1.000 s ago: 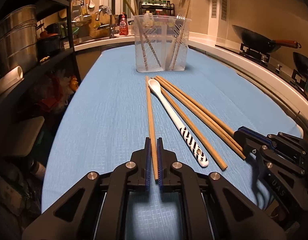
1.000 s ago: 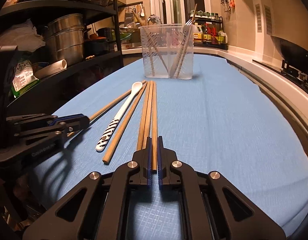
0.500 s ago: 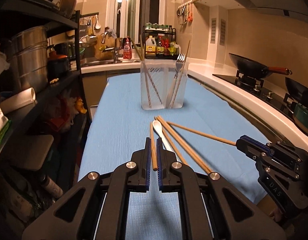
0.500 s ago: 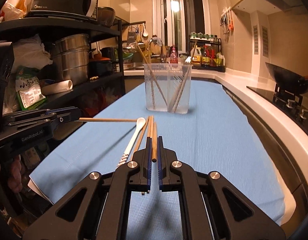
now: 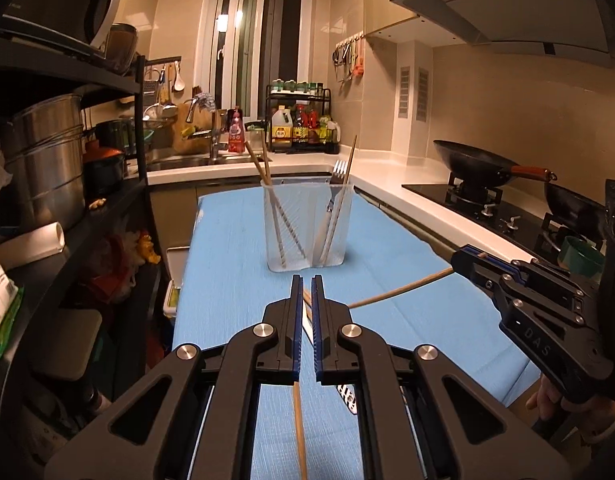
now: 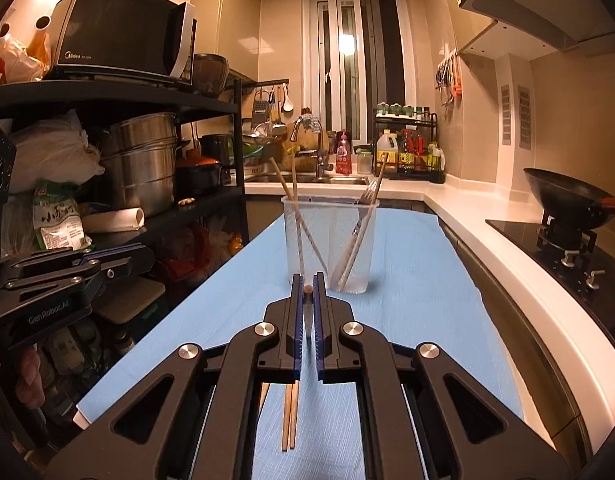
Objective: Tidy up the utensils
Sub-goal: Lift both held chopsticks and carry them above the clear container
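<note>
My left gripper is shut on a wooden chopstick that hangs down below the jaws, high above the blue cloth. My right gripper is shut on another chopstick, seen end on between the pads; in the left wrist view this chopstick sticks out leftward from the right gripper. A clear plastic holder with two compartments stands ahead, chopsticks in its left side, a fork and a chopstick in its right. Two chopsticks and a striped spoon handle lie on the cloth.
A black shelf rack with steel pots and a microwave stands on the left. A white counter with a stove and wok runs along the right. A sink and bottle rack are behind the holder.
Both grippers have risen from the cloth, each carrying a chopstick, and moved toward the holder. The chopsticks have tilted in the jaws as they rose.
</note>
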A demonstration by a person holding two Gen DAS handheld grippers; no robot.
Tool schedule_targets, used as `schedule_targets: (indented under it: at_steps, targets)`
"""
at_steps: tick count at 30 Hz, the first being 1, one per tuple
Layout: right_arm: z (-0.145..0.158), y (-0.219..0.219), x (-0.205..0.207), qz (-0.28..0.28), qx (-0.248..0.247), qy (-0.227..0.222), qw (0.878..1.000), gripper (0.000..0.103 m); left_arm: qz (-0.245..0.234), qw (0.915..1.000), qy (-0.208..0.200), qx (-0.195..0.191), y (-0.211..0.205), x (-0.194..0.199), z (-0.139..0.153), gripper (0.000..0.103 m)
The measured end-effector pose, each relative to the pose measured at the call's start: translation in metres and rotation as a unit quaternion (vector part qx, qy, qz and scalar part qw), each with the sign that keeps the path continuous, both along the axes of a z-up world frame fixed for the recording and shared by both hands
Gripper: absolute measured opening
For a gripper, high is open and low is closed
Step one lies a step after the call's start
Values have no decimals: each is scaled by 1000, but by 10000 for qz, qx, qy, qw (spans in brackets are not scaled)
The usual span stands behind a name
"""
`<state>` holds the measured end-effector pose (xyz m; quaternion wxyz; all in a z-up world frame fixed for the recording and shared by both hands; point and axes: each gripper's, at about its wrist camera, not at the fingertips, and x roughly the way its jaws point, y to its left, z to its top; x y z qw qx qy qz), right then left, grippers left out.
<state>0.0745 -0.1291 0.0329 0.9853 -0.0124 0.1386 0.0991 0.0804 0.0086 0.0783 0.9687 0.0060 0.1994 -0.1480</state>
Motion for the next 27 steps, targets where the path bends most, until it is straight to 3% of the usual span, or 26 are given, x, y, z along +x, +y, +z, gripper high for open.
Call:
schedule_targets:
  at_steps: [6, 11, 12, 14, 16, 22, 23, 25, 27]
  targets:
    - [3, 1, 6, -20, -74, -17, 10000, 5, 45, 9999, 51, 80, 2, 6, 0, 0]
    - [-17, -5, 3, -78, 21, 204, 9998, 5, 75, 9993, 356, -72, 11, 1, -25, 4]
    - [-22, -8, 1, -88, 45, 247, 9996, 5, 80, 9991, 415, -80, 12, -1, -32, 7]
    - [-38, -12, -3, -124, 50, 385, 9992, 5, 163, 9985, 523, -21, 12, -7, -51, 42]
    - [-56, -15, -8, -163, 30, 550, 9984, 5, 241, 9983, 534, -1, 13, -15, -67, 53]
    - [-116, -20, -18, -231, -49, 1093, 9937, 5, 462, 9952, 818, 274, 13, -27, -115, 51]
    - [-121, -20, -18, -236, -39, 1150, 9931, 5, 505, 9949, 813, 326, 13, -28, -121, 35]
    - [-128, -20, -16, -243, -8, 1235, 9920, 5, 526, 9943, 828, 416, 13, -29, -130, 23]
    - [-130, -19, -14, -236, -22, 1277, 9915, 5, 578, 9948, 706, 452, 12, -32, -134, 22]
